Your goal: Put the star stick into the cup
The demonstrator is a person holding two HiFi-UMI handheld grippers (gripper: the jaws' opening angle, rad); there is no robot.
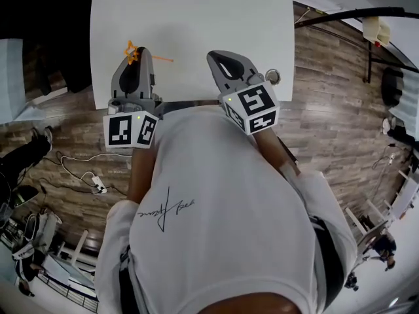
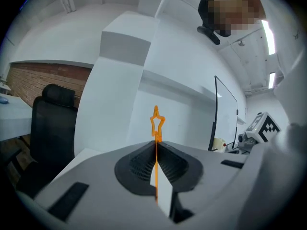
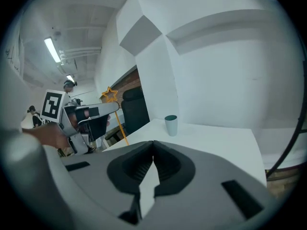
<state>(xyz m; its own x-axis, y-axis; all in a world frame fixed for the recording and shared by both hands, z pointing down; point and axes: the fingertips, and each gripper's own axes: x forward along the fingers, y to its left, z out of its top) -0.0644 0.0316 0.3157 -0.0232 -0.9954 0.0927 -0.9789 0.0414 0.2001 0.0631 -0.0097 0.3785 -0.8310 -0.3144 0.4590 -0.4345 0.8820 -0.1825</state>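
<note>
Wood-plank floor (image 1: 327, 110) fills the room below, and a white table (image 1: 196, 18) stretches away from the person, whose white shirt (image 1: 216, 227) takes up the lower half of the head view. Over the table's near edge, both tools hover side by side! On the left, the left gripper (image 2: 156, 143) has its jaws pressed tight on the star stick (image 2: 157, 121), pinching the thin orange shaft between the dark ribbed pads. The right gripper view shows that stick crossing the jaws, star head above the tips and shaft slanting down beneath them. Over on the right, the right gripper (image 3: 153, 143) sits with its jaws closed together, tips meeting, nothing between them. A black chair (image 2: 53, 123) stands off beyond the table's left side. Far up the table, near its far edge, the cup (image 3: 171, 124) stands upright, grey-green, well apart from both grippers and from the star stick.
</note>
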